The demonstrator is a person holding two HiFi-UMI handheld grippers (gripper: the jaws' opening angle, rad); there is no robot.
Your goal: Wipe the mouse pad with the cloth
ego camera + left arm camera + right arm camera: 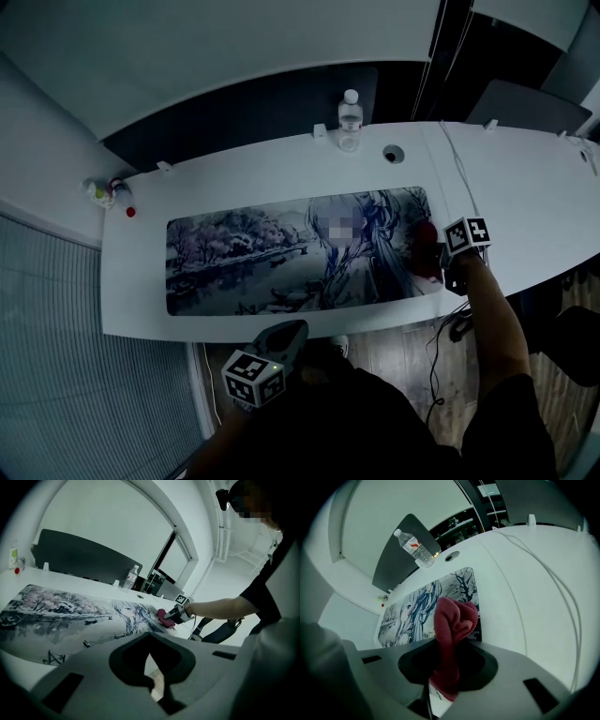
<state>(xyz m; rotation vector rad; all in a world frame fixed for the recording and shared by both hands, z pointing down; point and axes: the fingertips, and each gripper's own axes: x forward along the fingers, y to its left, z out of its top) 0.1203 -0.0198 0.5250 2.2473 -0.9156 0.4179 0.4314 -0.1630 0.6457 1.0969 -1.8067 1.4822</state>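
Red cloth [452,620] bunches in the clamped fingers of the right gripper [443,667], mouse pad [408,611] just beneath them; best pressed flat, swept in even strokes. Fingers of the left gripper [157,679] sit together, empty.

- Long rectangular printed mouse pad [244,267]: anime figure at its right end, tree-and-water landscape on the left. It lies flat, lengthwise, on the white table [281,164], near the front edge.
- Dark red terry cloth [452,620]: bunched, pinched between the right gripper's [443,670] jaws, with its free end on the pad's right end.
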